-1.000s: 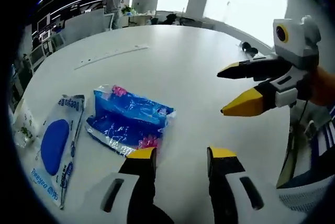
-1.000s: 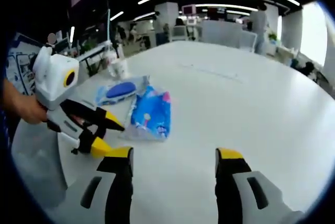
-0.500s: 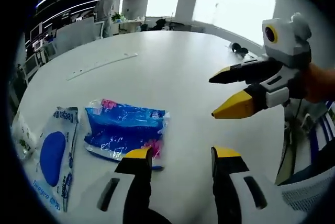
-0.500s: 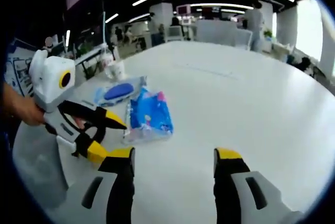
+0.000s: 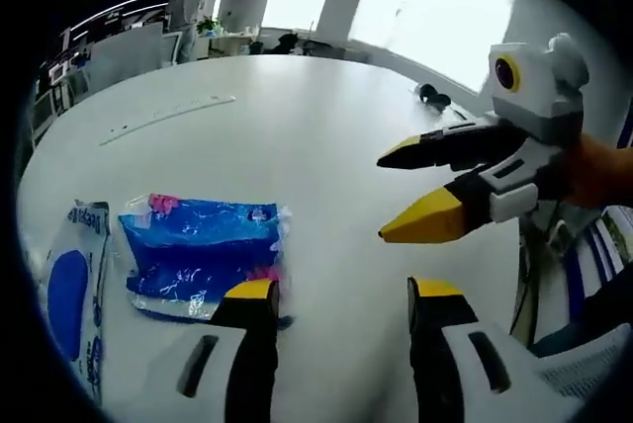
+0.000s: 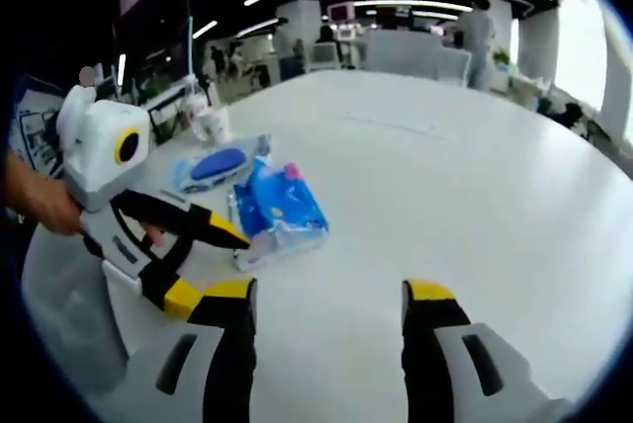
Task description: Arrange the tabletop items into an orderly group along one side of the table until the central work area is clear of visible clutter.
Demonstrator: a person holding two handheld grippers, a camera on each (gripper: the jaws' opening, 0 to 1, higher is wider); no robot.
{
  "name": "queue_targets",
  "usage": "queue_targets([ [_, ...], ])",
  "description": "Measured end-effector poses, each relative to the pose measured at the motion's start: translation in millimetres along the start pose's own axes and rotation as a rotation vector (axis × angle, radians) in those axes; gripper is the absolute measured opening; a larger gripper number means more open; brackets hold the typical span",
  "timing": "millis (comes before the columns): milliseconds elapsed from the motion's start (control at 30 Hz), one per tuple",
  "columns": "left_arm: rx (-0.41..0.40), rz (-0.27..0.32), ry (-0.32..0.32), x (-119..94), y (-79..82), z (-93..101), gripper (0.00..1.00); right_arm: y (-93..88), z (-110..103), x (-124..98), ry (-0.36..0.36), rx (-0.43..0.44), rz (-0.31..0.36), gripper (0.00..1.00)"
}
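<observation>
Here, the left gripper [image 5: 336, 296], with its yellow-tipped black jaws spread apart and nothing between them, hovered low over the large round white table [image 5: 297, 136]. Just beyond its left jaw lay the glossy blue plastic packet with pink printed corners [image 5: 198, 250], flat on the tabletop, its near edge close to the jaw tip; whether they touched could not be told. Beside that packet, further left, lay a flat white pouch bearing a dark blue oval [image 5: 69, 295]. In the left gripper view the right gripper [image 5: 415, 191] reached in from the right, jaws parted and empty, tips pointing toward the table's middle.

In the right gripper view the right gripper's own jaws stood wide and held nothing, above bare white tabletop. The left gripper [image 6: 203, 265] came in from the left, held by a hand [image 6: 35, 201], its upper jaw tip just beside the blue packet [image 6: 277, 213]. Behind the packet sat the white pouch [image 6: 218, 163], and beyond that, near the table's edge, a clear plastic cup with a straw [image 6: 201, 112].
</observation>
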State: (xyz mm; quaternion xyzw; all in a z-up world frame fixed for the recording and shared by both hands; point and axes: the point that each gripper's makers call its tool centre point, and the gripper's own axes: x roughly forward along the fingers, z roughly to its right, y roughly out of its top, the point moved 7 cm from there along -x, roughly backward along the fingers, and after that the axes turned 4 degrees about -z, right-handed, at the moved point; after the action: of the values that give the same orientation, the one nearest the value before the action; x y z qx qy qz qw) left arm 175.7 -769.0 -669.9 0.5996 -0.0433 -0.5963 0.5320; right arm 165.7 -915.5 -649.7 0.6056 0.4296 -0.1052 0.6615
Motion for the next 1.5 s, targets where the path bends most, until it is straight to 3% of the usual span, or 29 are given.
queue_targets([
  [233,0.018,0.014,0.041,-9,1.7,-13.4,0.5,2.9,-2,2,-0.002,0.013,0.006,0.54],
  [367,0.043,0.029,0.101,-20,3.0,-25.5,0.47,6.7,-10,8,0.009,0.01,0.008,0.53],
  [767,0.005,0.043,0.189,-46,-3.4,-57.6,0.47,18.6,-40,34,0.065,-0.024,-0.003,0.49],
  [1300,-0.043,0.06,0.234,-66,-13.1,-69.1,0.48,20.5,-52,57,0.083,-0.008,-0.038,0.39],
  [1400,-0.054,0.062,0.241,-68,-15.1,-70.5,0.48,18.9,-50,60,0.074,-0.002,-0.052,0.35],
  [1500,-0.076,0.066,0.244,-70,-17.1,-70.8,0.48,16.3,-49,62,0.078,-0.012,-0.074,0.23],
])
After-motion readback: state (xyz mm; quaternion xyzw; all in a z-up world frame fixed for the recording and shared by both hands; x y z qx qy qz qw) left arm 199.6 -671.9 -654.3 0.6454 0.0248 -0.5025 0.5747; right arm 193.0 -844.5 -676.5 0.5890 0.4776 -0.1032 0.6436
